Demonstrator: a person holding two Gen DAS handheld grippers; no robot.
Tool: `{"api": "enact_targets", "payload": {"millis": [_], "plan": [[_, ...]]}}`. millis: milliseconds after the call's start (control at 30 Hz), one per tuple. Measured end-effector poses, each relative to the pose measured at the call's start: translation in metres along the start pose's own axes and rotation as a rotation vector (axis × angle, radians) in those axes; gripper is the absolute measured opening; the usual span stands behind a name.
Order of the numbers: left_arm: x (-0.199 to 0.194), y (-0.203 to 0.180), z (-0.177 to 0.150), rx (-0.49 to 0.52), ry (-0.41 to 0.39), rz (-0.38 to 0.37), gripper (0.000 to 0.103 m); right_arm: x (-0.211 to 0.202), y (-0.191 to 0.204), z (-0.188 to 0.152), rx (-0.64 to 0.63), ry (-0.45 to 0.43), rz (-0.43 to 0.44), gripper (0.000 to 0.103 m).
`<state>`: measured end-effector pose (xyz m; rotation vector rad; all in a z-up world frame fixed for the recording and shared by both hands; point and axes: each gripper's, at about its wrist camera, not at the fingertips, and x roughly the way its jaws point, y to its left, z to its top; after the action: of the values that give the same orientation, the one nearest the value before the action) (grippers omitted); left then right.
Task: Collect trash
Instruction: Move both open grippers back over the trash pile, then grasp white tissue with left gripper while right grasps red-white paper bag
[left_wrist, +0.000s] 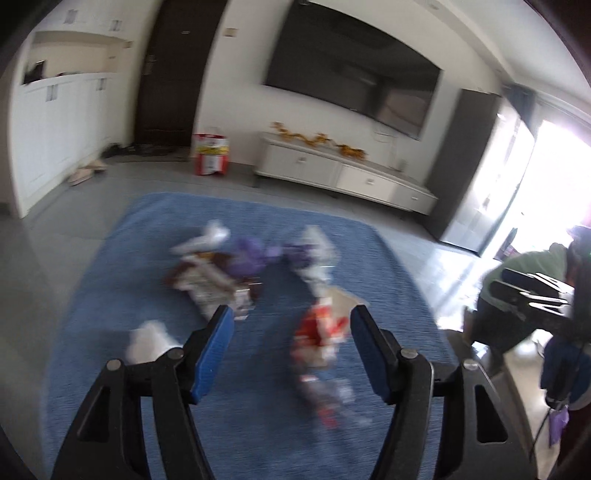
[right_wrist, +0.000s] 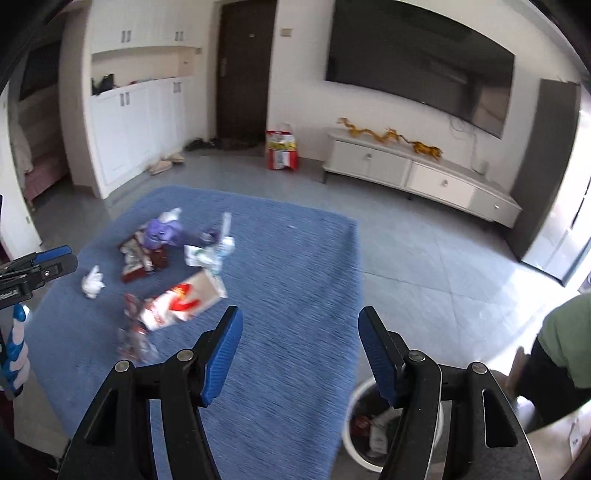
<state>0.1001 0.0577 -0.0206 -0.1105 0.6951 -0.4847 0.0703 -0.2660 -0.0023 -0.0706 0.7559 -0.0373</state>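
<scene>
While you hold both tools over the blue rug (right_wrist: 295, 258), your left gripper (left_wrist: 291, 328) is spread wide with nothing in it, and your right gripper (right_wrist: 300, 334) is spread wide too. Trash lies in a loose pile on the rug: a red and white wrapper (right_wrist: 184, 304), a white paper ball (right_wrist: 92, 282), a purple crumpled bag (right_wrist: 162, 232) and some brown packets (right_wrist: 138, 260). From the left wrist, the red and white wrapper (left_wrist: 321, 325) sits between the blue pads, not touched. A white bin (right_wrist: 356, 402) with some trash inside stands just beside the rug, under your right gripper.
</scene>
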Motion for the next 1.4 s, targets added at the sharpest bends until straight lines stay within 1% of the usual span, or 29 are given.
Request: {"api": "enact_targets", "payload": {"millis": [133, 233, 333, 400, 433, 600, 667, 733, 900, 1000, 1100, 1167, 1200, 1233, 1267, 1300, 1400], "plan": [[-0.004, 0.047, -0.011, -0.035, 0.008, 0.080, 0.064, 0.019, 0.034, 0.006, -0.018, 0.021, 0.050, 0.064], [0.003, 0.073, -0.021, -0.064, 0.037, 0.109, 0.064, 0.037, 0.050, 0.006, -0.013, 0.050, 0.080, 0.066], [0.016, 0.088, -0.030, -0.080, 0.068, 0.136, 0.064, 0.057, 0.061, 0.003, 0.014, 0.091, 0.117, 0.067], [0.028, 0.096, -0.034, -0.087, 0.089, 0.154, 0.064, 0.073, 0.066, 0.000, 0.038, 0.128, 0.135, 0.076], [0.034, 0.097, -0.036, -0.089, 0.098, 0.160, 0.064, 0.082, 0.069, -0.001, 0.047, 0.144, 0.144, 0.080], [0.061, 0.106, -0.042, -0.099, 0.136, 0.184, 0.065, 0.118, 0.078, -0.004, 0.105, 0.219, 0.184, 0.081], [0.069, 0.108, -0.042, -0.103, 0.144, 0.184, 0.065, 0.134, 0.081, -0.005, 0.141, 0.247, 0.201, 0.083], [0.075, 0.109, -0.043, -0.099, 0.146, 0.190, 0.065, 0.149, 0.084, -0.005, 0.175, 0.270, 0.222, 0.084], [0.088, 0.110, -0.047, -0.074, 0.161, 0.211, 0.065, 0.177, 0.092, -0.005, 0.228, 0.316, 0.251, 0.085], [0.092, 0.112, -0.052, -0.074, 0.173, 0.203, 0.064, 0.187, 0.097, -0.004, 0.238, 0.328, 0.273, 0.086], [0.091, 0.112, -0.052, -0.073, 0.163, 0.192, 0.058, 0.192, 0.103, -0.002, 0.227, 0.328, 0.278, 0.086], [0.093, 0.111, -0.053, -0.069, 0.169, 0.188, 0.050, 0.193, 0.107, -0.001, 0.217, 0.326, 0.281, 0.086], [0.092, 0.110, -0.053, -0.067, 0.168, 0.186, 0.048, 0.195, 0.110, 0.000, 0.210, 0.324, 0.280, 0.085], [0.092, 0.110, -0.053, -0.065, 0.165, 0.183, 0.045, 0.195, 0.112, 0.001, 0.204, 0.321, 0.283, 0.082], [0.092, 0.109, -0.054, -0.064, 0.164, 0.179, 0.042, 0.195, 0.115, 0.003, 0.198, 0.320, 0.290, 0.076], [0.091, 0.110, -0.054, -0.065, 0.162, 0.177, 0.041, 0.198, 0.119, 0.004, 0.195, 0.320, 0.294, 0.073], [0.091, 0.112, -0.055, -0.078, 0.159, 0.170, 0.037, 0.201, 0.126, 0.007, 0.172, 0.329, 0.294, 0.060]]}}
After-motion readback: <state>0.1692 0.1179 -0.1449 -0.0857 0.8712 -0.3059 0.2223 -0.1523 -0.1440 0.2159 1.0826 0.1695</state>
